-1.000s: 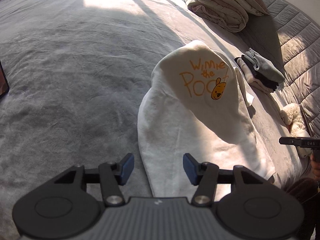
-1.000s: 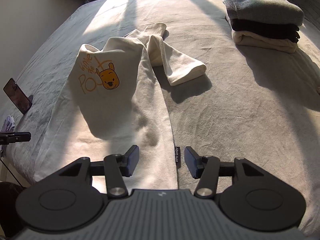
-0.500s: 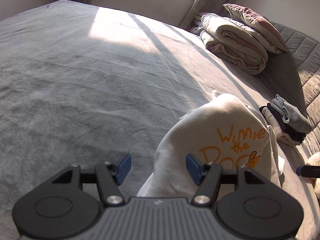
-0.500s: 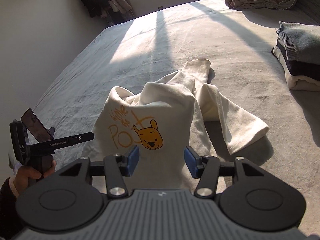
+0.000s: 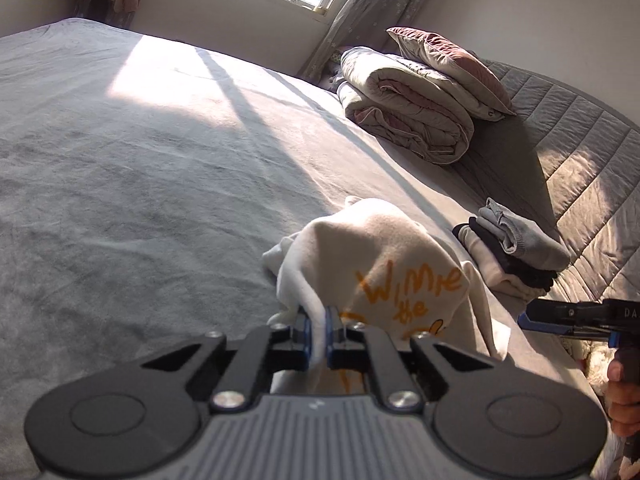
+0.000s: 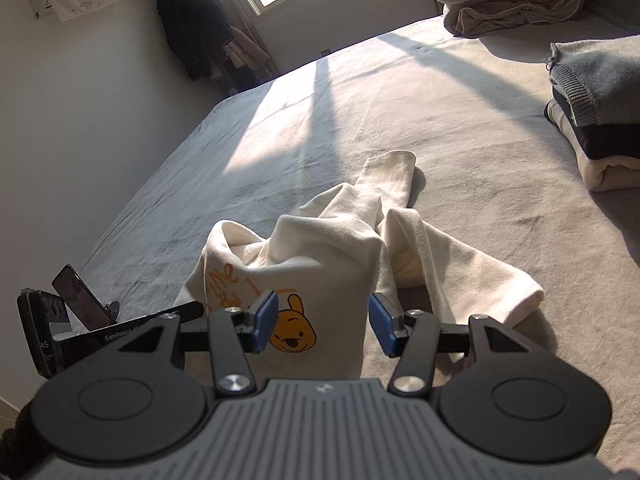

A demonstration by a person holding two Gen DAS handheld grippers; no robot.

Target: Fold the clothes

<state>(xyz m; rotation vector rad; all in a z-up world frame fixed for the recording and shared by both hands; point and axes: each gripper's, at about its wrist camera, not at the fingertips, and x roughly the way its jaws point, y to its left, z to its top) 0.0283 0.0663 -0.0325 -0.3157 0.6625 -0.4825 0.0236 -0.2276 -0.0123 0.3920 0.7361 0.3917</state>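
A cream sweatshirt with an orange bear print lies bunched on the grey bed. My left gripper is shut on a fold at the sweatshirt's near left edge, and cloth shows between its blue pads. In the right wrist view the same sweatshirt spreads ahead with one sleeve trailing right. My right gripper stands open low over its near edge; the printed front lies between the fingers, and the pads do not press it. The left gripper's tip shows at the left there.
A stack of folded clothes sits to the right of the sweatshirt, also close by at the right. A rolled duvet and a pillow lie at the head end. A phone on a stand is at the bed's left edge.
My left gripper has come in to the sweatshirt's edge and shut on it. Both grippers have moved nearer the garment and tipped up, so the window and wall now show.
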